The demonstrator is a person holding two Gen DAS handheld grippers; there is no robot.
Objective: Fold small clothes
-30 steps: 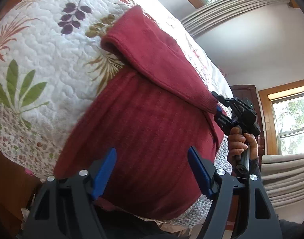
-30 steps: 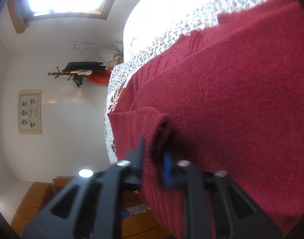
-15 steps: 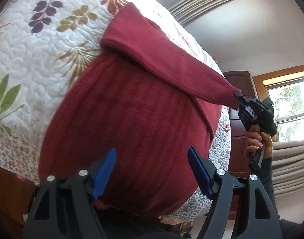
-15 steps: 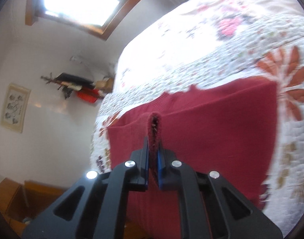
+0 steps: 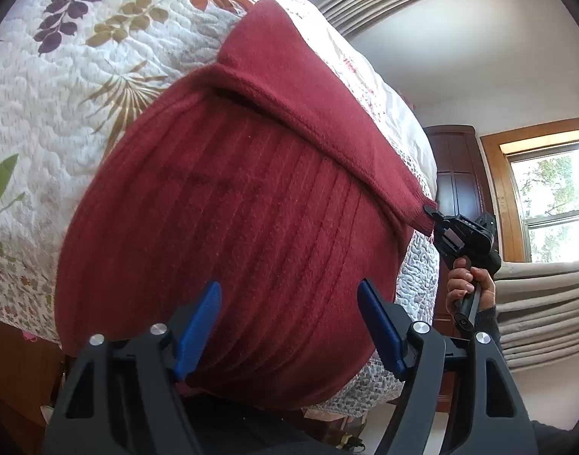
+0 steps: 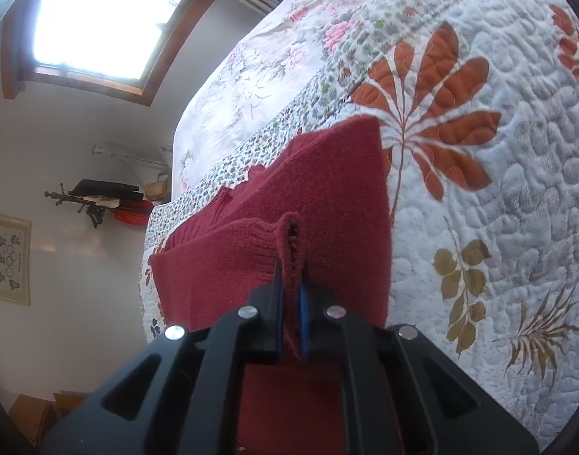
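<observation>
Our right gripper (image 6: pixel 291 284) has its fingers pressed together on the ribbed cuff of the sleeve (image 5: pixel 327 113), and the cuff mouth stands up between the pads in the right wrist view. From the left wrist view the same gripper sits past the bed's near right corner, in the person's hand (image 5: pixel 467 284), with the sleeve drawn out in a taut diagonal band from the shoulder to that corner. Our left gripper (image 5: pixel 289 326) has its fingers spread wide and grips nothing; it hovers just above the hem end of the red sweater (image 5: pixel 232 227), at the bed's near edge.

The sweater lies flat on the quilt (image 5: pixel 61 94), body ribs running toward us, its hem hanging slightly over the near edge of the bed. The sleeve crosses the upper body on top of it.

We judge the step in hand to be laying this sleeve over the body. To do it well we should keep the pinch light but firm on the cuff, carry it inward over the torso, not further off the bed, and lower it so the sleeve lands without a twist. The shoulder fold looks bunched, so we would ease the tension before letting go. The left gripper could press the body down near the hem so the knit does not drag along the quilt.
</observation>
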